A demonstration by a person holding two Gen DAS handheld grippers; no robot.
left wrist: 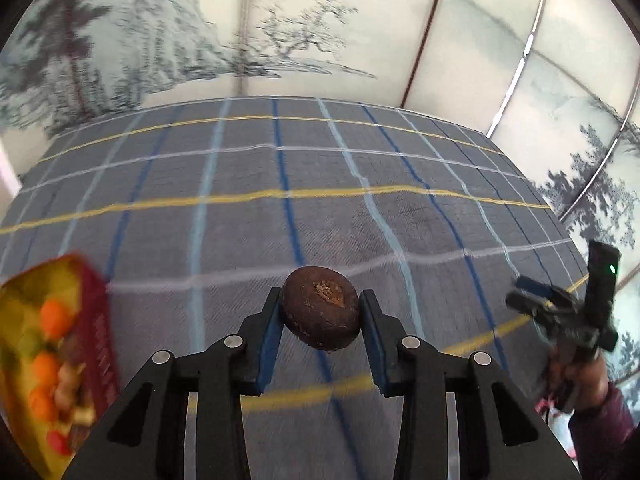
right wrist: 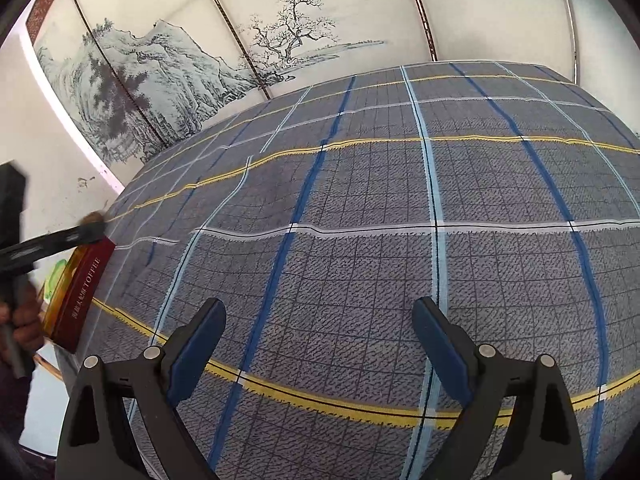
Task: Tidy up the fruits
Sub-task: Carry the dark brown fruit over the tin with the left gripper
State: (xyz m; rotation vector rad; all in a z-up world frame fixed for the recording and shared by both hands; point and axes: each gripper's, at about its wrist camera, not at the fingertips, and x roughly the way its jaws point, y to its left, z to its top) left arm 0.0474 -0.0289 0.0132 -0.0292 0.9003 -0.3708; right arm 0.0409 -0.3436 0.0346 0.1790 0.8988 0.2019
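Left wrist view: my left gripper [left wrist: 320, 314] pinches brown fruit [left wrist: 320, 308], lifted for moving; right gripper [right wrist: 320, 338] wide, empty.

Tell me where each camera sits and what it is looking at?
Left wrist: sits on the left gripper, looking forward and down along its fingers at the brown fruit they pinch, over the plaid cloth; the fruit box at left, the right gripper and hand at right.
Right wrist: sits on the right gripper, jaws wide and empty, looking down at the plaid cloth; the left gripper and hand at left.
Shared: cloth, red-sided fruit box, painted wall.
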